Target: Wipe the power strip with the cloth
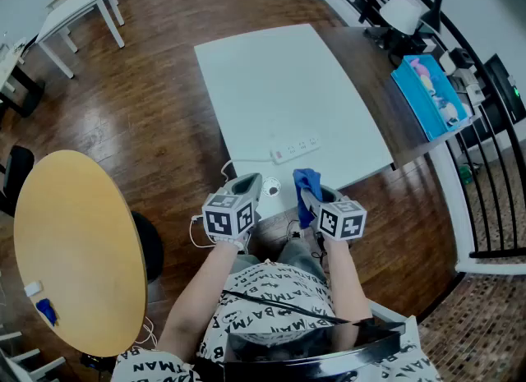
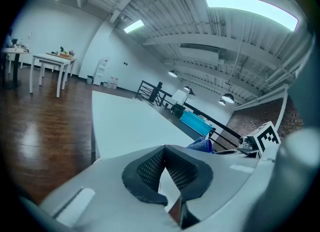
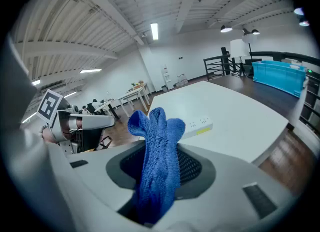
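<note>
A white power strip [image 1: 296,148] lies near the front edge of the white table [image 1: 279,76]; in the right gripper view the power strip [image 3: 197,125] shows just beyond the jaws. My right gripper [image 1: 311,195] is shut on a blue cloth [image 1: 307,183], held just in front of the table's edge, short of the strip. The cloth [image 3: 157,141] stands up bunched between the jaws of the right gripper [image 3: 160,156]. My left gripper [image 1: 246,185] hovers beside it at the table's front edge, with nothing in it. In its own view the left gripper [image 2: 165,151] has its tips touching.
A white plug with cable [image 1: 269,185] hangs at the table's front edge. A dark desk [image 1: 370,68] with a blue bin [image 1: 427,93] adjoins on the right, by a black railing [image 1: 485,142]. A round yellow table [image 1: 74,249] stands left; white tables [image 1: 78,6] far left.
</note>
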`<state>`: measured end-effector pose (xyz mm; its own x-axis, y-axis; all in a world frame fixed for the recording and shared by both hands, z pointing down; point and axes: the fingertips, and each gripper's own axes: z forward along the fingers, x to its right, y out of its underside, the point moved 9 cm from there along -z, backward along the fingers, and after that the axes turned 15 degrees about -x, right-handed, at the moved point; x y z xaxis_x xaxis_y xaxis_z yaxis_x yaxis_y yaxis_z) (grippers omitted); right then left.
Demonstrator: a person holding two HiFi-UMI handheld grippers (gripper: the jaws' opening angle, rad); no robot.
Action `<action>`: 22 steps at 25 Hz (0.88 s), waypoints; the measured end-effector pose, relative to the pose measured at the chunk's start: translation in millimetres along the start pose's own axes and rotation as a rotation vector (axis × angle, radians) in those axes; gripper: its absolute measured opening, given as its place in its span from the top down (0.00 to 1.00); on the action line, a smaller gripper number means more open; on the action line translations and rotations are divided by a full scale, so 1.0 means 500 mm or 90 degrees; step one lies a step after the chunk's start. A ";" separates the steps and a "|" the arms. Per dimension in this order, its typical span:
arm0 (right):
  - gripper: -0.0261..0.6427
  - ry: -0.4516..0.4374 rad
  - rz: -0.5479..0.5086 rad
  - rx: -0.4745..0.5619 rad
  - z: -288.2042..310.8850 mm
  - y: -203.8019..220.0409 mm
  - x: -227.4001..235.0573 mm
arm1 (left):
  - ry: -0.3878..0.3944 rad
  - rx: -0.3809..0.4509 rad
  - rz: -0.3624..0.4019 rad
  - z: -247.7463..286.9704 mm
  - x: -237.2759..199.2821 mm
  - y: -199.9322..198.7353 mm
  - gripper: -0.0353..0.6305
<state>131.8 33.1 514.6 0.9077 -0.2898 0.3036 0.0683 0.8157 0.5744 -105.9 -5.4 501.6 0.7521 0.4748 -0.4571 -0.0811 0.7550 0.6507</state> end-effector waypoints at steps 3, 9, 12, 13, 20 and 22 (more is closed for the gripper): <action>0.74 -0.005 -0.017 -0.002 -0.010 -0.010 0.018 | -0.008 0.006 -0.013 0.012 0.013 0.003 0.95; 0.74 -0.019 -0.046 -0.017 -0.008 -0.032 0.070 | -0.033 0.014 -0.033 0.046 0.045 0.010 0.95; 0.74 -0.023 -0.077 -0.037 0.017 -0.049 0.092 | -0.053 0.013 -0.044 0.059 0.046 0.018 0.95; 0.74 -0.020 -0.093 -0.046 0.026 -0.056 0.100 | -0.059 0.011 -0.046 0.064 0.047 0.021 0.95; 0.74 -0.046 -0.201 -0.131 0.115 -0.126 0.121 | -0.101 0.021 -0.120 0.087 0.041 0.051 0.95; 0.74 -0.062 -0.231 -0.151 0.143 -0.146 0.116 | -0.115 0.028 -0.142 0.096 0.042 0.055 0.95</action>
<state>149.6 -79.0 544.8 0.7650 -0.6148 0.1921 0.4783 0.7420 0.4698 -61.1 3.8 539.1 0.8530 0.2078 -0.4787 0.1250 0.8093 0.5740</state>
